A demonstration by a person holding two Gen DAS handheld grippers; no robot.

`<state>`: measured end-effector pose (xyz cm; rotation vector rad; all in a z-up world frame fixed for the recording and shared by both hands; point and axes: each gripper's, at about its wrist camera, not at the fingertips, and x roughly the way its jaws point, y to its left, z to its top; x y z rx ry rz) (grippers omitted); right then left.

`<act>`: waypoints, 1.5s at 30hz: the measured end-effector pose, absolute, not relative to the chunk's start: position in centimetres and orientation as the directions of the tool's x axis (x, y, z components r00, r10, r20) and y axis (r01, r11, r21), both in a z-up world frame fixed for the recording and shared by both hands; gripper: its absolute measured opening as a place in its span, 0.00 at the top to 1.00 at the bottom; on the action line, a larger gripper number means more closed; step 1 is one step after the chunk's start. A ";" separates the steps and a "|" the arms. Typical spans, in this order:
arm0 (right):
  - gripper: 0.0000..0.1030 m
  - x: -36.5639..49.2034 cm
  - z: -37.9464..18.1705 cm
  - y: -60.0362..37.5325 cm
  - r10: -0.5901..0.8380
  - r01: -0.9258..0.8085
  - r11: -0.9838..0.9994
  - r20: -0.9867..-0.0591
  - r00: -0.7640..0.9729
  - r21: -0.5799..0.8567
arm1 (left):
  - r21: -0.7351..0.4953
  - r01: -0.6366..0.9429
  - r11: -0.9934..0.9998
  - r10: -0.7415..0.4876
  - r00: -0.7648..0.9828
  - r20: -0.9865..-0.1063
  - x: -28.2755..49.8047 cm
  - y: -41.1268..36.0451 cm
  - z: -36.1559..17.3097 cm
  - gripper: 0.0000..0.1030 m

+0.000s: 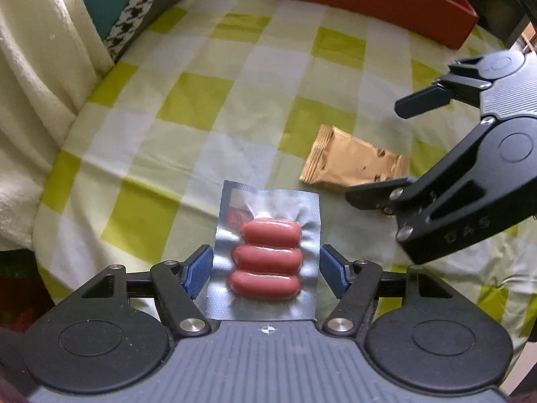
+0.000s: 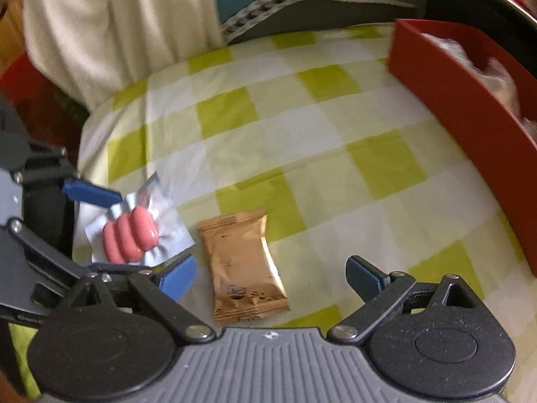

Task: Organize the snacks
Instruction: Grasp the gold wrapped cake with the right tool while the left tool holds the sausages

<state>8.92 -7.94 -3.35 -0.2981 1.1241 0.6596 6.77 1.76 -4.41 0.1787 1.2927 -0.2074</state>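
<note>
- Far left, a cream cloth point(image 1: 37, 77) hangs at the edge of the counter point(image 1: 208, 77), which is spread with a green-and-white check.
- Left hand-held gripper point(image 1: 266, 270) points steeply down and has the sausage pack point(image 1: 266, 255) between its blue pads, clamped on the silver edges. Three pink sausages lie stacked crosswise, the pack's long axis running away from the gripper.
- From the right wrist view that pack looks lifted off the check, though I can't be certain.
- Just right of it, the gold snack packet point(image 2: 242, 265) lies flat on the counter, untouched, long axis running near to far.
- Right hand-held gripper point(image 2: 270, 277) hangs over that packet with jaws wide apart, one finger on each side, nothing gripped. It's plainly the nearer hand for this one, and I'd say a straight drop and squeeze across the short width is what's called for.
- Far right, the red box point(image 2: 463, 107) sits at the counter's far edge. There are wrapped snacks inside, too blurred to name.
</note>
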 end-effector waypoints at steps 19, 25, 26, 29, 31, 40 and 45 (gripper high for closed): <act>0.59 8.5 -3.3 -6.5 0.266 -0.622 0.783 -0.894 0.359 -0.017 | 0.028 0.238 0.971 -0.028 0.230 -0.973 7.4 2.1 -5.8 0.21; 0.63 8.6 -2.7 -7.9 0.238 -0.578 0.816 -0.891 0.387 -0.033 | 0.044 0.245 0.969 -0.021 0.259 -0.966 7.2 1.7 -5.3 0.28; 0.63 8.7 -2.5 -8.2 0.238 -0.567 0.823 -0.888 0.394 -0.031 | 0.045 0.246 0.968 -0.022 0.265 -0.964 7.2 1.6 -5.2 0.28; 0.63 8.9 -1.9 -9.2 0.238 -0.535 0.844 -0.878 0.416 -0.025 | 0.042 0.243 0.969 -0.029 0.279 -0.960 7.5 1.4 -4.8 0.28; 0.63 9.1 -1.5 -9.8 0.232 -0.519 0.854 -0.871 0.432 -0.030 | 0.044 0.245 0.969 -0.031 0.294 -0.955 7.7 1.1 -4.4 0.28; 0.63 9.8 -1.4 -11.5 0.193 -0.472 0.880 -0.869 0.456 -0.052 | 0.054 0.274 0.960 -0.044 0.339 -0.940 9.4 -1.1 -3.6 0.28; 0.63 9.7 -2.0 -12.8 0.167 -0.445 0.893 -0.877 0.451 -0.058 | 0.057 0.285 0.957 -0.044 0.338 -0.940 10.0 -2.0 -3.8 0.28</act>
